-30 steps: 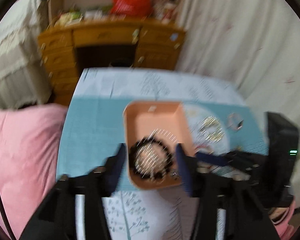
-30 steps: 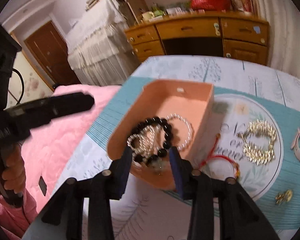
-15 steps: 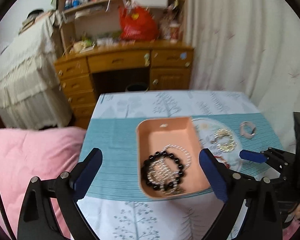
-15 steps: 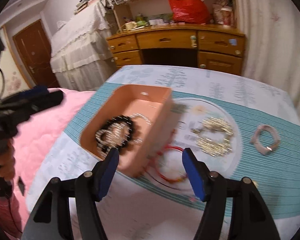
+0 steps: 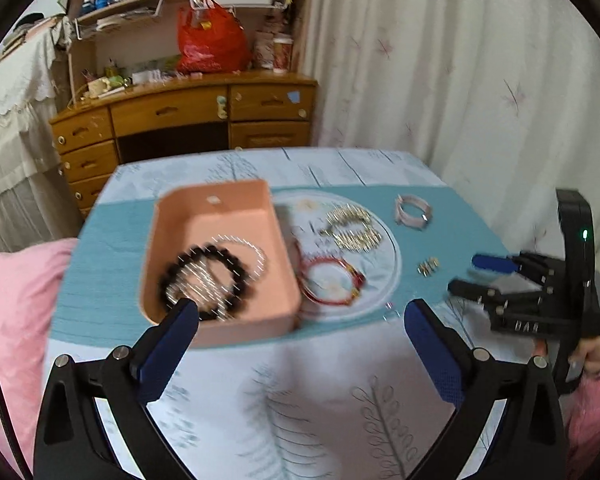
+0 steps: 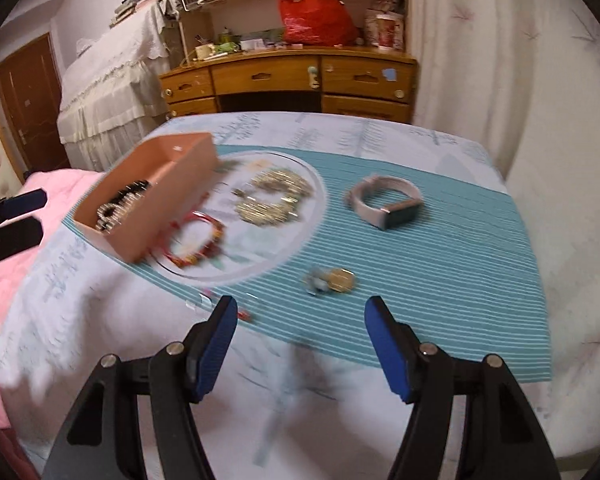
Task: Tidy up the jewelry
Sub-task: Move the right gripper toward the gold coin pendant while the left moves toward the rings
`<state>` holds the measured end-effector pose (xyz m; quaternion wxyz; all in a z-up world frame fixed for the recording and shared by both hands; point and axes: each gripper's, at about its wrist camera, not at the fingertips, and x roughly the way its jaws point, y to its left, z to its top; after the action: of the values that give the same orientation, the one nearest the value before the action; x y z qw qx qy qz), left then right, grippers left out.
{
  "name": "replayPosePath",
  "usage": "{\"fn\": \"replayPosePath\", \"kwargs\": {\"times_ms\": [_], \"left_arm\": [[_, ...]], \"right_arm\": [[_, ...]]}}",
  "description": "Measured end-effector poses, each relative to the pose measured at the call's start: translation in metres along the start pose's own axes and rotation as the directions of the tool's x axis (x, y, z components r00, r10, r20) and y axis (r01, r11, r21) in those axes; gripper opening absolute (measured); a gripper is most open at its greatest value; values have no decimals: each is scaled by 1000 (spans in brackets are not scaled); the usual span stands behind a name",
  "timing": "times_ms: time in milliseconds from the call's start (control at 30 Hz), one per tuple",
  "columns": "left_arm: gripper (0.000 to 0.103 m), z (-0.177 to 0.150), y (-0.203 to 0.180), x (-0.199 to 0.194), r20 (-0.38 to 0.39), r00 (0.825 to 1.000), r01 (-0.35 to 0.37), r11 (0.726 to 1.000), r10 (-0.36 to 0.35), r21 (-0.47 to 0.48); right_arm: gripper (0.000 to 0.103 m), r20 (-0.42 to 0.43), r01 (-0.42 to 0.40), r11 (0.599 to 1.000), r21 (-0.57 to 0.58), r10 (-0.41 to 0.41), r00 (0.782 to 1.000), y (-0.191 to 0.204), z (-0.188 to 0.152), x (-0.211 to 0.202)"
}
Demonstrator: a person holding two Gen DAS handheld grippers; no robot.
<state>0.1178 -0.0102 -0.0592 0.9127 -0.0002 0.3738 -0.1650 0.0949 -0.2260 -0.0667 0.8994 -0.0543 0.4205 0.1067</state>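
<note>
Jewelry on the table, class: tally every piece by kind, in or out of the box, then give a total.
Beaded or chain bracelets in the peach box: black bead bracelet, silver chain bracelet - 2
Red cord bracelet: 1
Gold bracelet: 1
Pale band: 1
Small gold charm: 1
Total: 6

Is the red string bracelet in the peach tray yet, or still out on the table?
Out. The red string bracelet lies on the white circle of the cloth, right beside the peach tray; only the black bead bracelet and silver chains sit inside.
</note>
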Motion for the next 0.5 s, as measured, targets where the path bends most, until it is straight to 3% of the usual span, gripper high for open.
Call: {"fn": "replayPosePath", "kwargs": {"times_ms": [400,500], "left_arm": [[102,-31,-72,53,-117,991,91,980,-71,176],[102,-28,-82,63,-140,985,123,974,-97,191]], "right_arm": [[66,36,7,990,-139,-2,999,-19,-3,15],[57,10,7,989,-149,-6,1000,-21,-1,25]]}}
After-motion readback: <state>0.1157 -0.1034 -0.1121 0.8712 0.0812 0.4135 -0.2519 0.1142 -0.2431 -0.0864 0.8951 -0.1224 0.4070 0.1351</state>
